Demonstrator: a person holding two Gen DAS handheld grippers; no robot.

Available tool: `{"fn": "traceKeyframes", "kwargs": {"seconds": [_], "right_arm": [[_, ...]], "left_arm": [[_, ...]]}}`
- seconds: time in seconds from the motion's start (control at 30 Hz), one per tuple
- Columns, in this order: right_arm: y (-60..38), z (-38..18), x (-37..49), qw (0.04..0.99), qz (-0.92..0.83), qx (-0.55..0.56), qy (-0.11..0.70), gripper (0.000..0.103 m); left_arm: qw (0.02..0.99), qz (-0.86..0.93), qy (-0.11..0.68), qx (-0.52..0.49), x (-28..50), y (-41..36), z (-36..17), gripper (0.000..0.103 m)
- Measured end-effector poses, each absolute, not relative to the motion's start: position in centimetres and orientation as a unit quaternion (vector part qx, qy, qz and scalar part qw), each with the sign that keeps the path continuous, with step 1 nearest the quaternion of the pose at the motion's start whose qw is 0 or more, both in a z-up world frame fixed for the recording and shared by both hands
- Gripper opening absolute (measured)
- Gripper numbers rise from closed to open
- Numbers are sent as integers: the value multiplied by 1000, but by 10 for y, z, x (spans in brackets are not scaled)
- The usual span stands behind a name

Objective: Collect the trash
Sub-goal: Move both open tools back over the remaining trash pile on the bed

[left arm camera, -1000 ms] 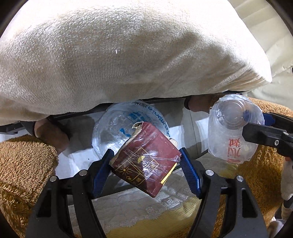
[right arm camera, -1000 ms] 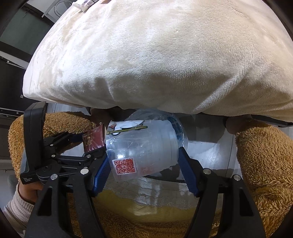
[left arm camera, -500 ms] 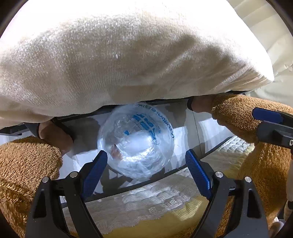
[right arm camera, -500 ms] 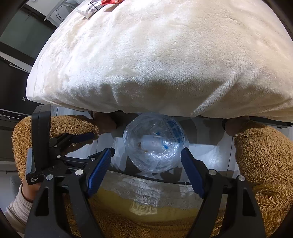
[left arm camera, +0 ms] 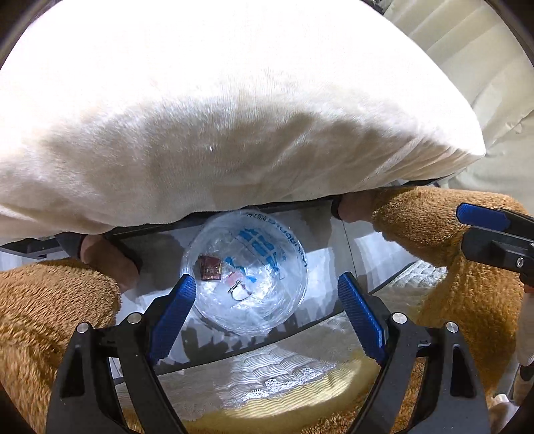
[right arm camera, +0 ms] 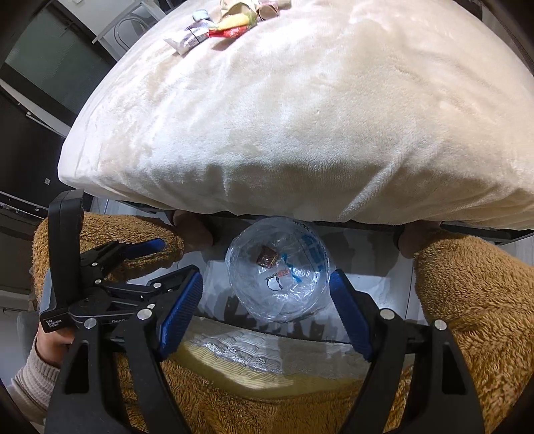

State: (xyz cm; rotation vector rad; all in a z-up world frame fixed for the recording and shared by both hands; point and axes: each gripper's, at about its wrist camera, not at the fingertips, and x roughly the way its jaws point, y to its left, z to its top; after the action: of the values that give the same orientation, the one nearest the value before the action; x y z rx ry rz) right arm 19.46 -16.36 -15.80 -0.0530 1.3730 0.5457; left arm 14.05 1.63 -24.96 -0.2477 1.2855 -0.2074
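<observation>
A clear plastic trash bag (left arm camera: pixel 253 270) with blue print stands open on the floor below the bed edge; it also shows in the right wrist view (right arm camera: pixel 277 267). A dark red cigarette pack (left arm camera: pixel 209 268) and a clear plastic cup (left arm camera: pixel 240 287) lie inside it; the pack also shows in the right wrist view (right arm camera: pixel 267 259). My left gripper (left arm camera: pixel 267 307) is open and empty above the bag. My right gripper (right arm camera: pixel 267 307) is open and empty above the bag, its blue tip in the left wrist view (left arm camera: pixel 480 217). More wrappers (right arm camera: pixel 213 28) lie on the far side of the bed.
A cream plush blanket (left arm camera: pixel 217 110) covers the bed and overhangs above the bag. Brown fuzzy trouser legs (left arm camera: pixel 50 317) flank the bag on both sides. A yellow cushion with white lace (left arm camera: pixel 273 394) lies just below the grippers. The left gripper body (right arm camera: pixel 100 283) sits left in the right wrist view.
Both grippers opened. The red pack dropped from the left gripper and the clear cup from the right gripper into the bag. Both grippers have lifted a little.
</observation>
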Motion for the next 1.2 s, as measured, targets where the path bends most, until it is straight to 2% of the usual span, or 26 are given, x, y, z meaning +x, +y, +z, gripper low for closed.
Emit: {"fn": "traceKeyframes", "kwargs": {"seconds": [0.63,1.2], "right_arm": [[-176,-96,163,793,265,-24,548,78],[-145,-79,235,803,284,-37,523,78]], "left_arm": [[852,-95,505,-96,118,15,-160,85],[871,-76,476,-97,176,51,-129,85]]}}
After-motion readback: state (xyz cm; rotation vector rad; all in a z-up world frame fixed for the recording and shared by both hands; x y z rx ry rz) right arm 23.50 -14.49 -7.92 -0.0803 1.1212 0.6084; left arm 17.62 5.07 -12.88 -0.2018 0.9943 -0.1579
